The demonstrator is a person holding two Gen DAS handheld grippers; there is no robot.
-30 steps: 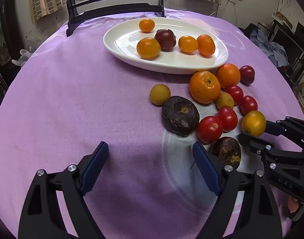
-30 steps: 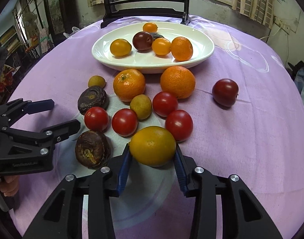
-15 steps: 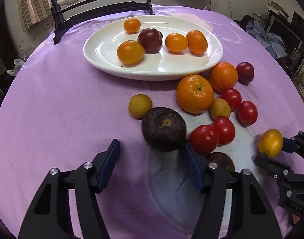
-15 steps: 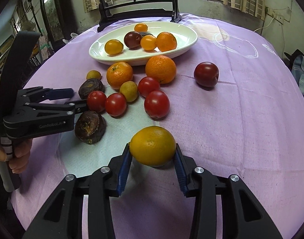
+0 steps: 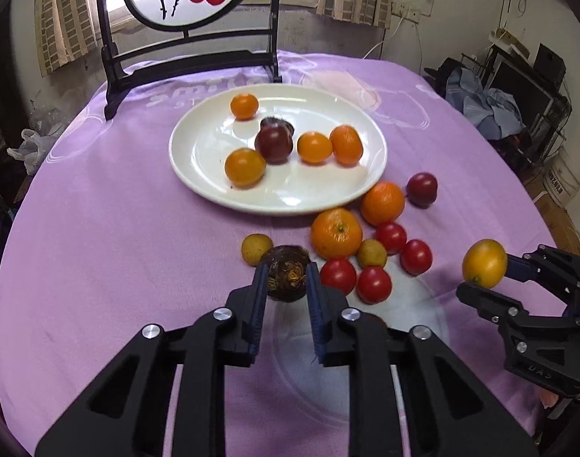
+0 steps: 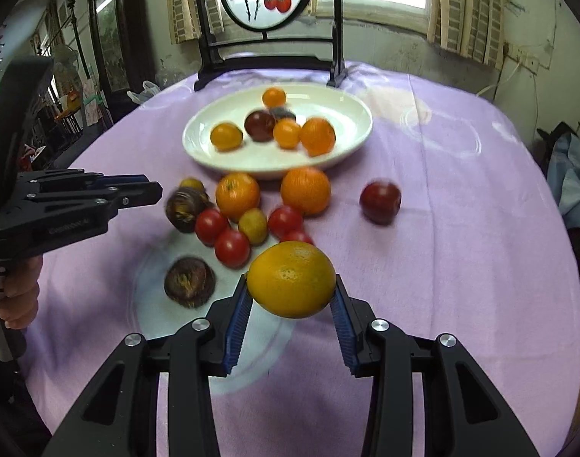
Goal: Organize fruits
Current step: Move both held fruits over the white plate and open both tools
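Purple tablecloth point(image 5: 99, 228); both tools angled down, each gripping fruit.

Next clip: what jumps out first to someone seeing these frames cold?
Both grippers hold fruit above the purple cloth: the right gripper clamps a yellow-orange citrus, the left gripper a wrinkled dark passion fruit. Beyond them a white plate already carries several fruits.
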